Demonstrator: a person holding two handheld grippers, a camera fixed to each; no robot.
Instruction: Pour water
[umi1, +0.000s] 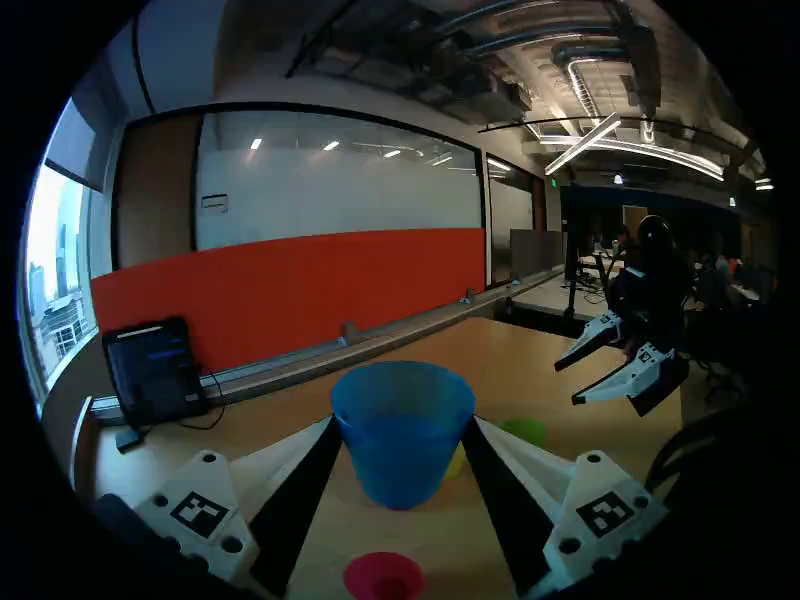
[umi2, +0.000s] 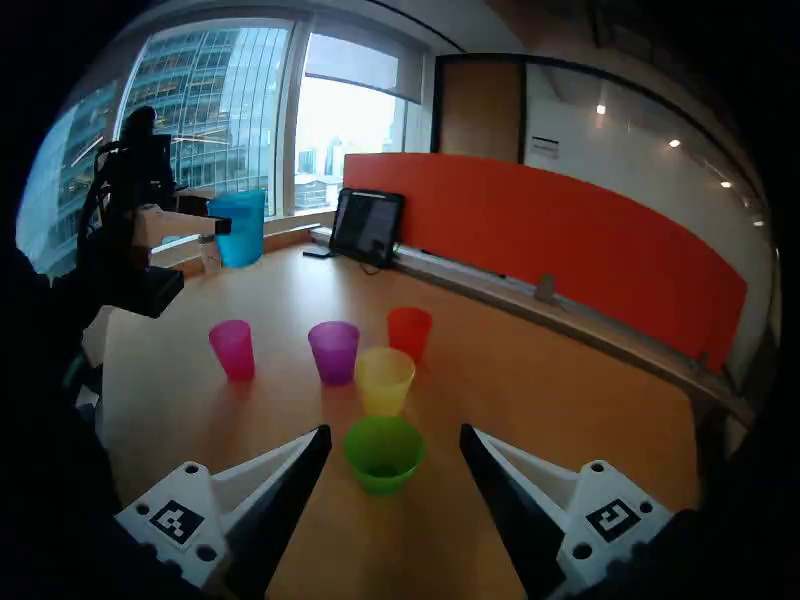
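Here my left gripper (umi1: 403, 425) clasps a translucent blue plastic cup (umi1: 402, 445); my right gripper (umi2: 393, 432), spread, flanks a green plastic cup (umi2: 383, 458), a yellow plastic cup (umi2: 384, 378) just behind.

No readable text, wall sign (umi1: 214, 203) illegible

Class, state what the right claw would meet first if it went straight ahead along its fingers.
Most likely the green cup, just ahead in its line, though depth is unclear; the yellow cup stands behind it.

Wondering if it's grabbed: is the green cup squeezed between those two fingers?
No, the right gripper stands open, with gaps either side of the green cup.
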